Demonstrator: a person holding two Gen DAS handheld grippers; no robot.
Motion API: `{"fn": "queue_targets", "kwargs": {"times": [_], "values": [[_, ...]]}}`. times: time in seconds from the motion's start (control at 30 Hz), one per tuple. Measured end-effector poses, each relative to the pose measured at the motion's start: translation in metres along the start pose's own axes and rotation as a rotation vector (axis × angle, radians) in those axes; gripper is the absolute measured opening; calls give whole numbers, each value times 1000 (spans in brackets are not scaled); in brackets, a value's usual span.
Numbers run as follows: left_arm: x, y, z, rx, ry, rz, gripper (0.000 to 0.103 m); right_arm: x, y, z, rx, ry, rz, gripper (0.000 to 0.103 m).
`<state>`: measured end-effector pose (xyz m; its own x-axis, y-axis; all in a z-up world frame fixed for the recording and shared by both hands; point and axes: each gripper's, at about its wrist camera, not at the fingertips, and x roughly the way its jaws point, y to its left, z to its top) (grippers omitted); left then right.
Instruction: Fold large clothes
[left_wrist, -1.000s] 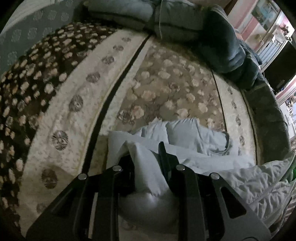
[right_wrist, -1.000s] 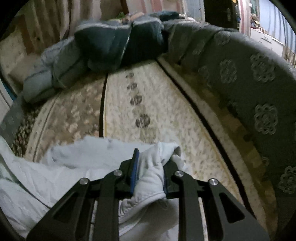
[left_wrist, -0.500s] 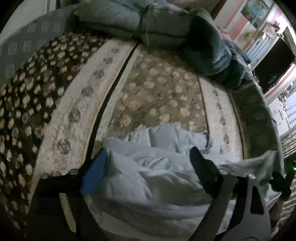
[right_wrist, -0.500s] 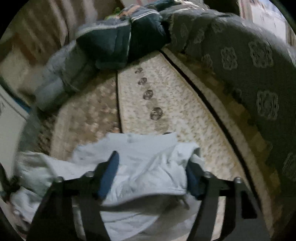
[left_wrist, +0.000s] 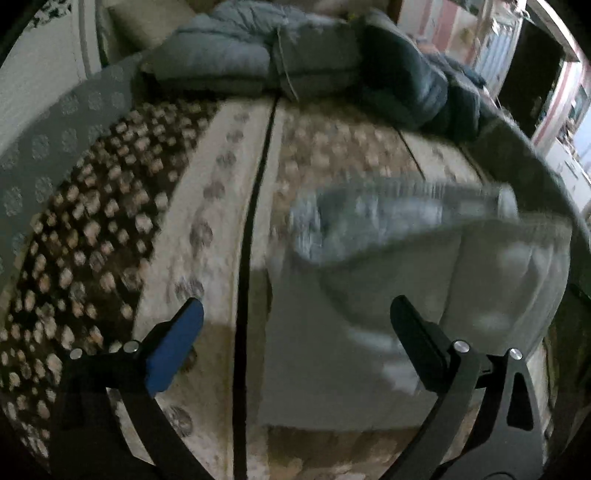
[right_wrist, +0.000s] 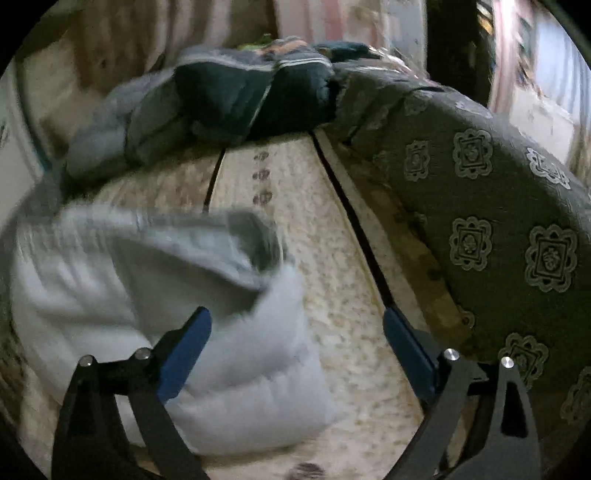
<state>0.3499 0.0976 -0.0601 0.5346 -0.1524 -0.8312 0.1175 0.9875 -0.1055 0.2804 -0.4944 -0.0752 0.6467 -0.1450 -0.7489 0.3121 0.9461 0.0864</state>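
A pale blue-white garment (left_wrist: 388, 295) lies folded on the floral patterned couch surface (left_wrist: 221, 229); it is motion-blurred. My left gripper (left_wrist: 295, 332) is open and empty, drawn back above the garment's left edge, with its blue-padded finger (left_wrist: 173, 347) over the cream strip. In the right wrist view the same garment (right_wrist: 155, 295) lies at the left. My right gripper (right_wrist: 295, 332) is open and empty over the cream strip beside the garment's right edge.
Folded blue-grey and dark quilts (left_wrist: 295, 62) are piled at the far end, also seen in the right wrist view (right_wrist: 229, 99). A grey patterned bolster (right_wrist: 498, 240) runs along the right side. A grey patterned cushion (left_wrist: 55, 155) borders the left.
Both grippers were shut on the garment, then opened and let it go. Both have pulled back from it, and the garment has dropped onto the couch.
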Motion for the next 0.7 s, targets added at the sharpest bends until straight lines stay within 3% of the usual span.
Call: {"fn": "queue_targets", "kwargs": {"times": [0.1,0.2,0.37,0.53,0.63,0.7], "values": [[25,-1,-19,4,43,-15,100,23,2,-26,-53,55,-5,95],[40,-8,-24,12,53,-47,100,37,1,-32,-27,68,24,95],[60,-15,-15,26,36,-94,100,45,-3,-17,13,35,125,97],[95,-21,-12,71,68,-85,100,70,7,-5,-12,98,203,96],[104,-21,-15,63,70,-90,97,81,15,-11,-26,108,252,74],[102,-21,-17,53,72,-113,74,79,21,-15,-28,103,255,58]]}}
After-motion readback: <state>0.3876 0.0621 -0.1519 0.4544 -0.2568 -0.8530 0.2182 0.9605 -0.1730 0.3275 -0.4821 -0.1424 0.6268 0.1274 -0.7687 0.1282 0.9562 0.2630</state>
